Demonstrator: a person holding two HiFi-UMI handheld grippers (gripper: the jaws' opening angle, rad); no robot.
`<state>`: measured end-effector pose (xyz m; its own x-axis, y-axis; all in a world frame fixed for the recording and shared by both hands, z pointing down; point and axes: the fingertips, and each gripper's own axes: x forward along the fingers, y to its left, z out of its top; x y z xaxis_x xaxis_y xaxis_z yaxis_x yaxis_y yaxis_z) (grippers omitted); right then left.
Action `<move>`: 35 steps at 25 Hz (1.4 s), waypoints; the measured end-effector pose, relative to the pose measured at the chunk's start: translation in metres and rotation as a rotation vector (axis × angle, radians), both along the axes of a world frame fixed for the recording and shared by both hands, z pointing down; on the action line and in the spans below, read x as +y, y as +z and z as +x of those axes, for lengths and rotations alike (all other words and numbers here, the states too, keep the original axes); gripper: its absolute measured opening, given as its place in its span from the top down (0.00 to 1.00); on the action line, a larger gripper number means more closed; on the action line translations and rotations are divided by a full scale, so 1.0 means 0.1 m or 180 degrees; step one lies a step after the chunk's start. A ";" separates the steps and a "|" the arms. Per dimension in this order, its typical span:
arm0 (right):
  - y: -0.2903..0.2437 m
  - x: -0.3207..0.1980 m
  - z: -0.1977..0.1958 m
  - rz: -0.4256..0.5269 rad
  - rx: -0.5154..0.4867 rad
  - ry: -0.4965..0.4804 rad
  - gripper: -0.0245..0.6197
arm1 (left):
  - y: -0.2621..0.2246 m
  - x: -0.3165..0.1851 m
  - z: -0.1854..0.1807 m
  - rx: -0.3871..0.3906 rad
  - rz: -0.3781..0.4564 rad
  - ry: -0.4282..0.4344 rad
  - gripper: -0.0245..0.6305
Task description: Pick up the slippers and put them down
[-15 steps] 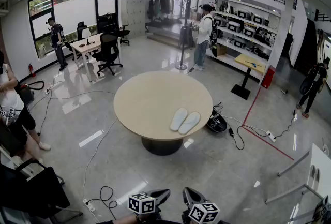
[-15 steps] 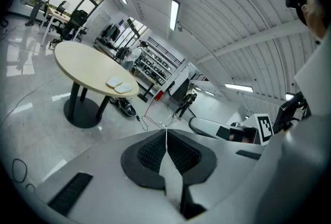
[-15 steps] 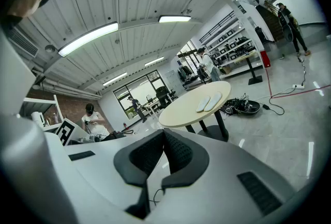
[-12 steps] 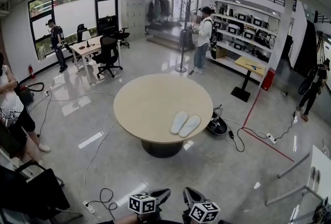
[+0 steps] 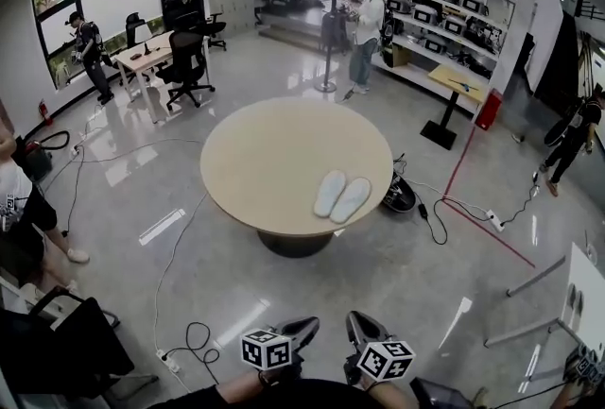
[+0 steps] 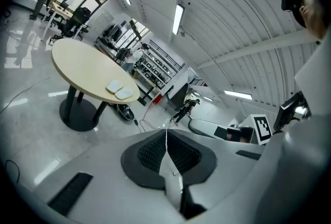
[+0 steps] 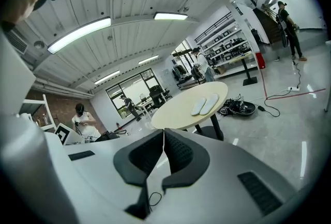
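Two pale slippers (image 5: 340, 196) lie side by side, soles up, near the front right edge of a round beige table (image 5: 265, 152). The same slippers (image 6: 119, 89) show small in the left gripper view, and as slippers (image 7: 205, 104) on the table in the right gripper view. My left gripper (image 5: 307, 329) and right gripper (image 5: 352, 324) sit at the bottom of the head view, well short of the table, over the floor. Both are shut, pads together, nothing between them. The left gripper (image 6: 166, 130) and right gripper (image 7: 163, 131) point toward the table.
Cables (image 5: 194, 341) trail over the glossy floor ahead of me. A dark round object (image 5: 399, 196) with cords lies by the table's right side. Red floor tape (image 5: 473, 228) runs at right. People stand at the left, far back and right. Desks, chairs and shelves line the back.
The head view has tipped down and drawn a little closer to the table; both grippers now show higher and fuller at the bottom. The slippers have not moved.
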<state>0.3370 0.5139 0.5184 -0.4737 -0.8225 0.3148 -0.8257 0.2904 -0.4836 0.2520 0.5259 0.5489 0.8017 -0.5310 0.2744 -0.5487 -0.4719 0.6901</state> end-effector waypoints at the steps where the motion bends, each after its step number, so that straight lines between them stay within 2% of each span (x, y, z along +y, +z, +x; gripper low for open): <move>1: 0.02 -0.04 -0.02 -0.0023 -0.0004 0.0008 0.94 | 0.01 -0.04 -0.03 0.0011 -0.0016 -0.0007 0.93; 10: 0.21 -0.50 -0.03 -0.0079 0.0070 -0.0056 0.93 | 0.23 -0.46 -0.09 -0.0016 -0.0148 -0.0109 0.93; 16: 0.34 -1.37 0.24 -0.0116 -0.0099 -0.0177 0.93 | 0.28 -1.28 0.13 -0.0138 -0.0145 -0.0289 0.93; 23: 0.08 -2.50 0.43 0.0024 -0.0167 -0.0452 0.93 | -0.04 -2.31 0.38 -0.0273 0.0108 -0.0518 0.93; 28: 0.13 -3.01 0.56 -0.0064 -0.0236 -0.0640 0.93 | -0.02 -2.79 0.54 -0.0222 0.0031 -0.0707 0.93; 35: 0.23 -3.53 0.88 -0.0193 -0.0267 -0.0596 0.93 | -0.02 -3.23 0.78 -0.0190 0.0028 -0.0823 0.93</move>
<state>0.4253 0.1607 0.5410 -0.6431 -0.6985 0.3140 -0.7162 0.4033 -0.5696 0.3299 0.2030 0.5472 0.6215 -0.7188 0.3114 -0.6915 -0.3166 0.6493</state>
